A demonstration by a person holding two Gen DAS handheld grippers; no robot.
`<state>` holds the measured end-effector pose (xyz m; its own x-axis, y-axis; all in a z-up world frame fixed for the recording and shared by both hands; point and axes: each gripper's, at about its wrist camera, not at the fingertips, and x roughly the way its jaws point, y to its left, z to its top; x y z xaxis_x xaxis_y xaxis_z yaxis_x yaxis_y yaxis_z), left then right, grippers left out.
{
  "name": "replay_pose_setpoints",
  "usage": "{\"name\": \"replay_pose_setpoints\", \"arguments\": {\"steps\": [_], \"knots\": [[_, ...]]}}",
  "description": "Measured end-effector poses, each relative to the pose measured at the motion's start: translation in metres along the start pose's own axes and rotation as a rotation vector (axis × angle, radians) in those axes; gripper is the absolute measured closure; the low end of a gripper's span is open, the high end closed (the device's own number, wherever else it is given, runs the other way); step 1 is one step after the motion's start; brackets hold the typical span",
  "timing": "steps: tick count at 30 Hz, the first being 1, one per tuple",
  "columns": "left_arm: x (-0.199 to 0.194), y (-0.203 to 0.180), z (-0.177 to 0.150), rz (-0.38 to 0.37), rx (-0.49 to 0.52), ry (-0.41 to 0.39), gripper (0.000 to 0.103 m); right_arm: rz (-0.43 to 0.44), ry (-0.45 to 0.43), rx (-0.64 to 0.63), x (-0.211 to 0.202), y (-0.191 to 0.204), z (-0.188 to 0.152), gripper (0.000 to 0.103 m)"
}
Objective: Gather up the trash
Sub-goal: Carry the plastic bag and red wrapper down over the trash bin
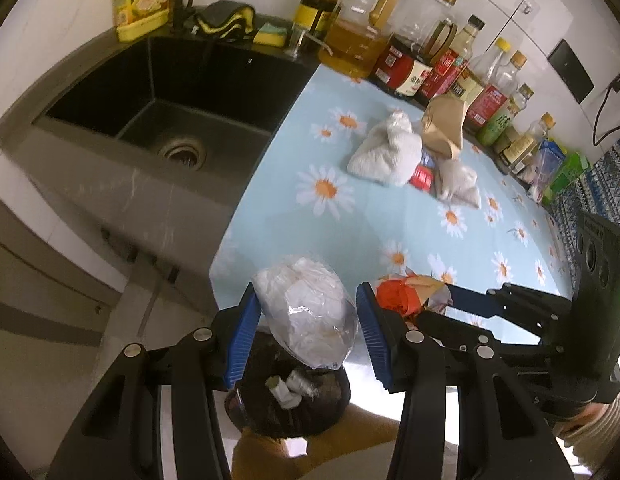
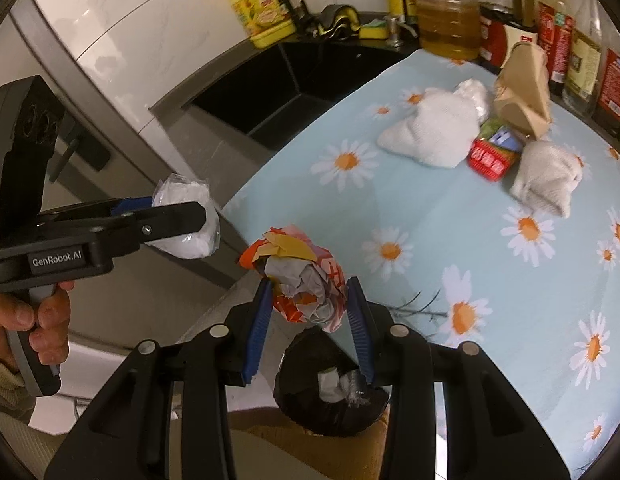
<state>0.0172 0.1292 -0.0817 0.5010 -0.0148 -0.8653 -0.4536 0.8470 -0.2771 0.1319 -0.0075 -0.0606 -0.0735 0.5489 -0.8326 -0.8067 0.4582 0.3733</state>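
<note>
**Inspector:** Broadly, from largest to smallest. A worktop under a pale blue daisy-print cloth runs beside a black sunken sink, with a row of oil and sauce bottles along the wall. Uncollected on the cloth are a crumpled brown paper bag, two bunched white cloth bundles, and a small red printed packet lying between them.

**Assistant:** And the bin?

**Inspector:** A round bin lined with a black bag stands below the counter's front edge and already holds some pale scraps.

**Assistant:** The claws?

**Inspector:** The left gripper is clamped on a clear plastic bag stuffed with white tissue, hanging directly over the bin mouth in its own view. The right gripper is clamped on a crumpled ball of orange, red and grey wrapper paper, just above and in front of the bin. The pads press both loads; nothing sags free.

**Assistant:** Step in hand?

**Inspector:** My judgement: carrying both pieces to the bin, drop not yet made. The next move calls for centring each load over the opening, then parting the jaws. The right load sits nearer the rim, so it needs bringing inward first. The light tissue bag may cling to a pad.
</note>
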Motion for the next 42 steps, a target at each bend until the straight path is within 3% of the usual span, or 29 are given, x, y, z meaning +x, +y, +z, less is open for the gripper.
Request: {"name": "replay_pose_setpoints", "arguments": {"steps": [19,42], "knots": [[0.035,0.006,-0.070,-0.002,-0.055,0.203,0.056,-0.014,0.175,-0.167,0.032,0.012,-0.062,0.064],[0.103,0.023,-0.127,-0.035,-0.038,0.436,0.056,-0.097,0.338,-0.191,0.096,0.021,-0.126,0.064]]}}
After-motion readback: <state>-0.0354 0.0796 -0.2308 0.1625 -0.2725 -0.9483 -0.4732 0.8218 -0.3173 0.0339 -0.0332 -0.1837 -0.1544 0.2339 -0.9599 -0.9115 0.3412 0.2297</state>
